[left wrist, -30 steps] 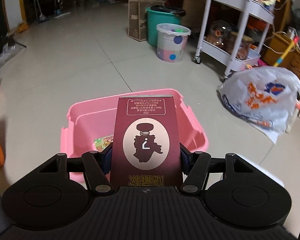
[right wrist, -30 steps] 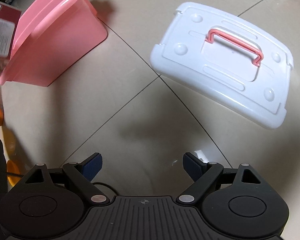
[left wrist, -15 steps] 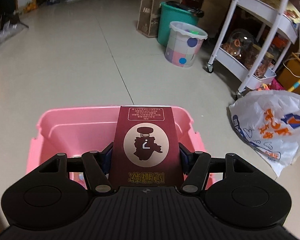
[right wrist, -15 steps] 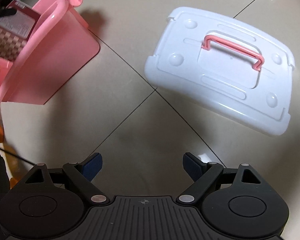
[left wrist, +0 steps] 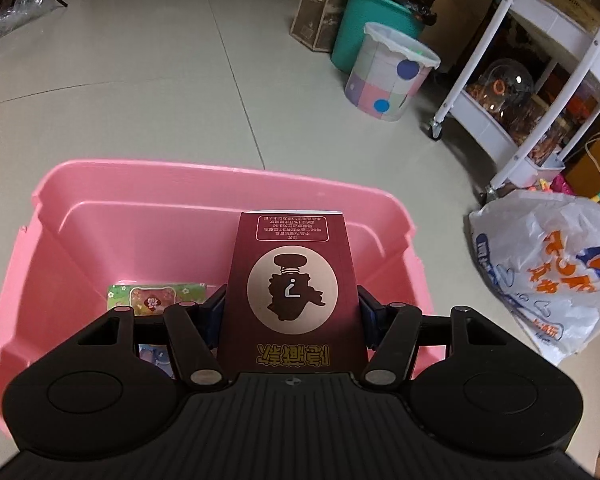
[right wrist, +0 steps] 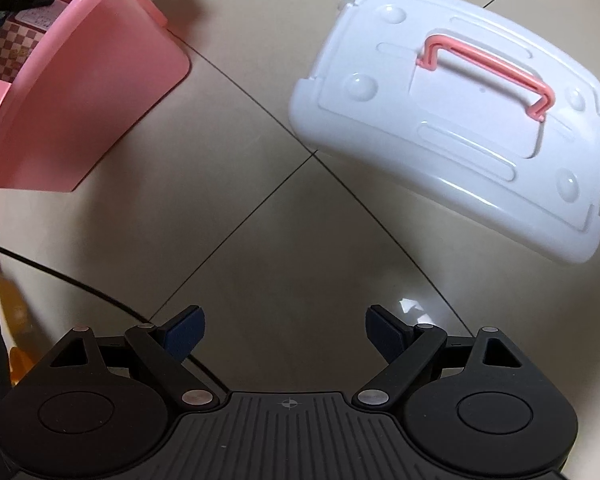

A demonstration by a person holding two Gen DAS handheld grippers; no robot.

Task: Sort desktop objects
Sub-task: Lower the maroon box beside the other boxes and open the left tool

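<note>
The left gripper (left wrist: pixel 292 308) is clamped on a dark red rectangular cardboard box (left wrist: pixel 292 288) printed with a pale oval and a dark silhouette; both blue pads press against the box's side faces. The box stands out forward of the jaws, over the open pink plastic storage bin (left wrist: pixel 80 248). Below and left of the gripper, on the bin floor, lies a small flat green printed packet (left wrist: pixel 156 298); a second printed item beneath the left linkage is too hidden to identify. Ahead and right of the gripper, on the tiled floor, a white printed plastic bag (left wrist: pixel 548 280) lies just beside the bin.

The right gripper (right wrist: pixel 284 330) has its jaws wide apart with nothing between them, pointing down at bare floor tiles. Ahead and right of it lies a white plastic bin lid with a pink handle (right wrist: pixel 460 120), flat on the floor. Ahead and left stands the pink bin (right wrist: pixel 92 92), well apart from the lid. At the far upper left of this view, the box's checkered face (right wrist: pixel 24 36) shows at the bin's rim. A black cable (right wrist: pixel 80 284) runs across the floor left of the jaws.
</note>
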